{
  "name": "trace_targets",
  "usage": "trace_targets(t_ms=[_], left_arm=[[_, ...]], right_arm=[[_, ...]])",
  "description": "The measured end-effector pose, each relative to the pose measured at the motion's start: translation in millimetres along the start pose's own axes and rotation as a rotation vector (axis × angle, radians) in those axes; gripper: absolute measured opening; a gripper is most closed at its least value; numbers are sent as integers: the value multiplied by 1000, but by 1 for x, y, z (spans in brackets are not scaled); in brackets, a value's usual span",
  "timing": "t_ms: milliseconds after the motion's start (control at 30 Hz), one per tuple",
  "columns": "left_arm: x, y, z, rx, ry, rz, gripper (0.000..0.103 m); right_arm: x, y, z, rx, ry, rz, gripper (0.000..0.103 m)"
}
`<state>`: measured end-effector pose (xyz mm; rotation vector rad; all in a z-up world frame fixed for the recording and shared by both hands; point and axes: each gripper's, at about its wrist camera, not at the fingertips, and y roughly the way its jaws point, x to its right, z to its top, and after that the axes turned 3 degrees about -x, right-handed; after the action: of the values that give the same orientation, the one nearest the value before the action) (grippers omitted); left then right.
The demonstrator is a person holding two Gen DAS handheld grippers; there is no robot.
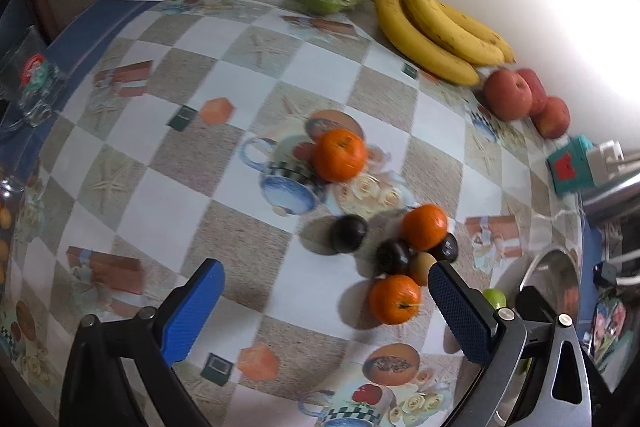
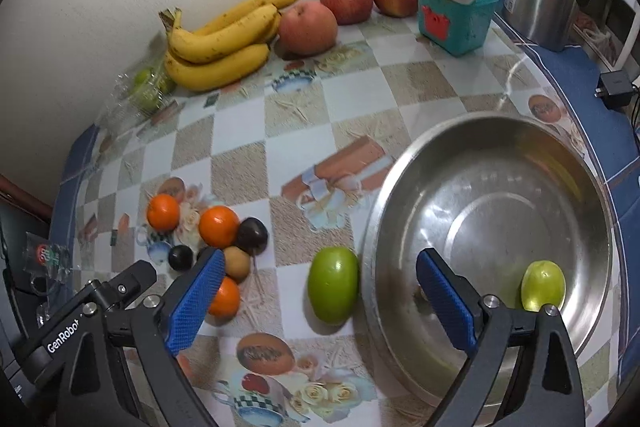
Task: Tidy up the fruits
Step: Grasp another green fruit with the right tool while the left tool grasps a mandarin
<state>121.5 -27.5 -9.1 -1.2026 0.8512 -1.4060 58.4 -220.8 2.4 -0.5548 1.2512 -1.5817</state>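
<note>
Since it sits on the desk [image 2: 360, 95], touching the outside of the metal bowl [image 2: 592, 187], the green fruit [image 2: 333, 285] is next, I think.
Feel: smooth, round, firm; may roll.
Hold: across its fat middle.
Right hand-held gripper [image 2: 316, 301]: spread wide, empty, tipped down over the fruit.
Left hand-held gripper [image 1: 326, 311]: spread wide, empty, above the oranges [image 1: 394, 299].

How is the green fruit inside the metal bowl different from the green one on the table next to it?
The green fruit in the bowl looks paler, yellowish and smaller; the green fruit on the table is a deeper green and bigger. The first lies inside the metal bowl, near its rim; the second lies on the tablecloth just outside the bowl's edge. Both are smooth, oval and untouched by any jaws.
</note>
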Motion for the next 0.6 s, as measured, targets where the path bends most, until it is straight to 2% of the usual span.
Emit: trace_targets(t_ms=[67,200,267,333,600], left_arm=[[4,5,-2,-20,5,3,103],[4,16,-3,-64,-14,-29,103],[4,20,-4,-82,-31,-69,102],[6,21,-5,-85,-26,-71,102],[11,28,-6,-109,-45,-105,92]], right_arm=[[2,5,-2,-27,-2,-11,82],[6,13,-4,-75,12,-30,79],[8,16,-5,-95,14,-45,75],[8,18,-5,-114,12,-48,67],[17,15,-4,-125,53,-32,59]])
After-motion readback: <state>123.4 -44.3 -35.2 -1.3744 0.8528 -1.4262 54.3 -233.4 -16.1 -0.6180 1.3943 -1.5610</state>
